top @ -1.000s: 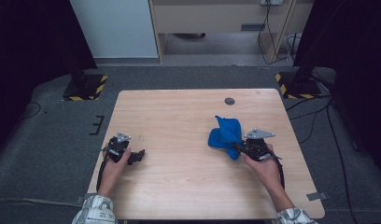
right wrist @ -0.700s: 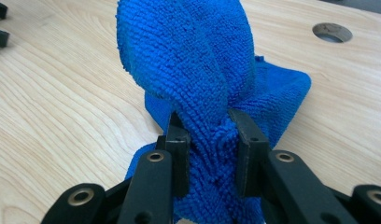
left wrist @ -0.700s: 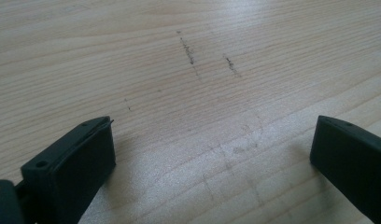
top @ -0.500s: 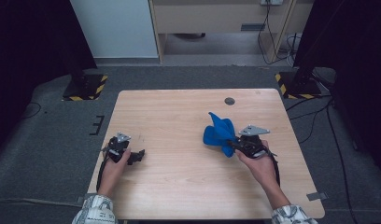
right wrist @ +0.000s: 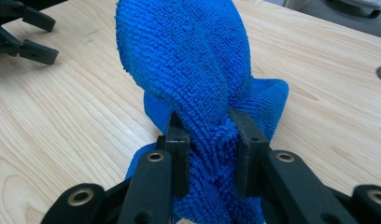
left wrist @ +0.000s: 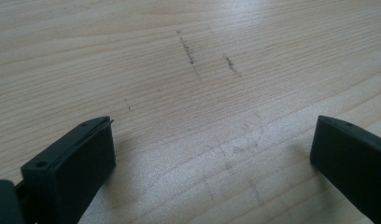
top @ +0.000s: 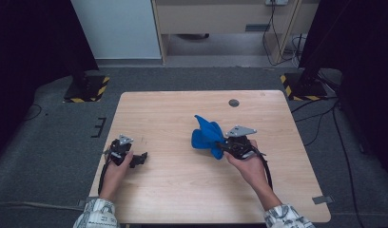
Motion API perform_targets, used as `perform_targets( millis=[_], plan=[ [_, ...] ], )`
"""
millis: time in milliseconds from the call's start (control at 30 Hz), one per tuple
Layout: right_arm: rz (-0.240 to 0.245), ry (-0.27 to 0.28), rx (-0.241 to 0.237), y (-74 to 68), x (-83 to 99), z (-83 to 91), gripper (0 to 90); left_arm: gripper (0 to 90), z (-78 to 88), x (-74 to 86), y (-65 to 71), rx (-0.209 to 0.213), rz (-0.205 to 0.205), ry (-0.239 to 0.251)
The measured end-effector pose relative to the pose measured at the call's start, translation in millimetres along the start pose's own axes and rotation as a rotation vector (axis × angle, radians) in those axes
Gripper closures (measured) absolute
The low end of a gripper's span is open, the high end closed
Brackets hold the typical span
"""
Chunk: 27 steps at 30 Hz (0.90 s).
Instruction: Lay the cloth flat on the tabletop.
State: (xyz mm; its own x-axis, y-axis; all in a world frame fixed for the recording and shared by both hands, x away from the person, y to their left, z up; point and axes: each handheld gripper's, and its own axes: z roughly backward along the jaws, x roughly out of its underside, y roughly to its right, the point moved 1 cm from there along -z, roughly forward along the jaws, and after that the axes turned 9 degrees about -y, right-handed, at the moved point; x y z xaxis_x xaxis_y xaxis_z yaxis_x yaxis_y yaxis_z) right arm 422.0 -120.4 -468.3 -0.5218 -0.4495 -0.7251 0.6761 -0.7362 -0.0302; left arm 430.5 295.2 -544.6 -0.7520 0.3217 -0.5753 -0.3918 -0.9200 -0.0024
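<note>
A blue microfibre cloth [top: 206,136] [right wrist: 198,70] is bunched up near the middle of the wooden table [top: 173,185]. My right gripper [top: 222,147] [right wrist: 209,135] is shut on it; both black jaws pinch a thick fold and the rest billows up past them. My left gripper [top: 143,158] [left wrist: 212,149] rests low at the table's left side, its jaws wide apart over bare wood with nothing between them. In the right gripper view the left gripper [right wrist: 25,32] appears at the top left.
A small dark round hole [top: 234,102] sits near the table's far edge. Grey carpet surrounds the table, with black stands on yellow-striped bases [top: 86,88] [top: 304,85] at the back left and back right.
My right gripper has carried the blue cloth leftward toward the table's middle and slightly up. The left gripper has stayed in place.
</note>
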Motion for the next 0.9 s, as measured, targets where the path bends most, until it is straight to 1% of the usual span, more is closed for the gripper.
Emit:
perform_targets(
  millis=[333,900],
  plan=[
    [0.029,-0.017,-0.022,-17.3,-10.0,-13.3,71.5,0.0,0.0,0.0,0.0,0.000,0.000,0.000],
    [0.042,-0.051,-0.060,-40.7,-12.4,-35.8,70.5,0.0,0.0,0.0,-0.1,0.000,-0.001,0.000]
  ],
)
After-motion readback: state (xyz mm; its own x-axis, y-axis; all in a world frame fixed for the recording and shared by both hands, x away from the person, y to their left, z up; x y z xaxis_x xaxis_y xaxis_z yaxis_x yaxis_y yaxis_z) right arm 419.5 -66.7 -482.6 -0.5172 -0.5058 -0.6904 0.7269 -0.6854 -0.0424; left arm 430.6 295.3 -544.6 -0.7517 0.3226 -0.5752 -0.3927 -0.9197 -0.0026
